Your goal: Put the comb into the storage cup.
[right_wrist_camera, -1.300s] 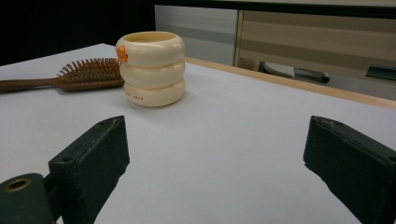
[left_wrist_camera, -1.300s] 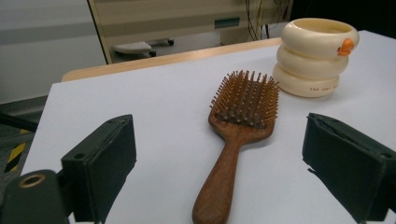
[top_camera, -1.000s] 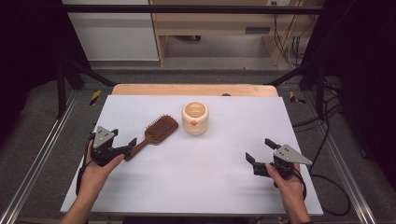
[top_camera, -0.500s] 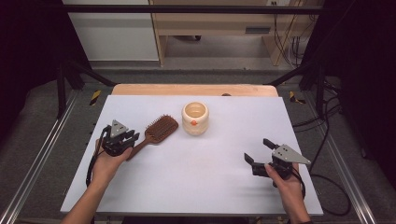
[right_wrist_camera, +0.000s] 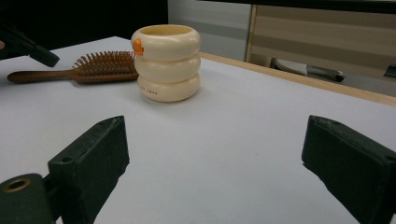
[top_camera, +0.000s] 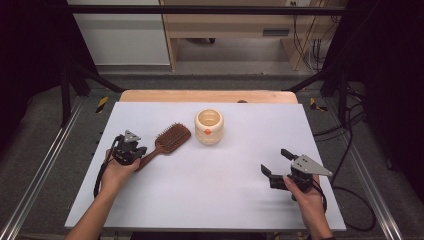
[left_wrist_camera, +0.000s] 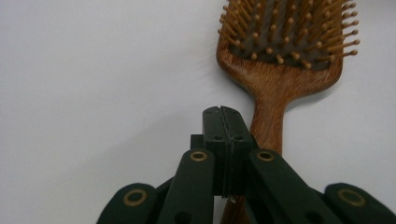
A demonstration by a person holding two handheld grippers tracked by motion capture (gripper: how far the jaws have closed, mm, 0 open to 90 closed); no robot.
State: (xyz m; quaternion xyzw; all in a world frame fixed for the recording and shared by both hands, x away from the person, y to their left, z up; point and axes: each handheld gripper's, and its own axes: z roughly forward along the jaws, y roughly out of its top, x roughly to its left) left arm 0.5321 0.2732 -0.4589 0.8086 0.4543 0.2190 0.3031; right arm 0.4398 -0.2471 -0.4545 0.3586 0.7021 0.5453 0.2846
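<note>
A brown wooden hairbrush (top_camera: 170, 139) lies bristles up at the table's left, its handle pointing toward the person's left hand. My left gripper (top_camera: 129, 150) hovers over the handle's end. In the left gripper view its jaws (left_wrist_camera: 223, 112) are pressed together with nothing between them, and the hairbrush (left_wrist_camera: 280, 60) handle runs just beside and under them. A cream ribbed cup (top_camera: 208, 126) with an orange dot stands upright right of the brush. My right gripper (top_camera: 276, 162) is open near the front right, aimed at the cup (right_wrist_camera: 166, 63), well short of it.
The white table top (top_camera: 210, 195) has a wooden strip (top_camera: 210, 96) along its far edge. Metal rails and cables run beside the table. In the right gripper view the hairbrush (right_wrist_camera: 93, 67) lies left of the cup, with the left gripper (right_wrist_camera: 28, 46) at its handle.
My left gripper has moved right and forward, from the table's left edge to over the hairbrush handle's end. The right gripper has stayed nearly in place, open.
</note>
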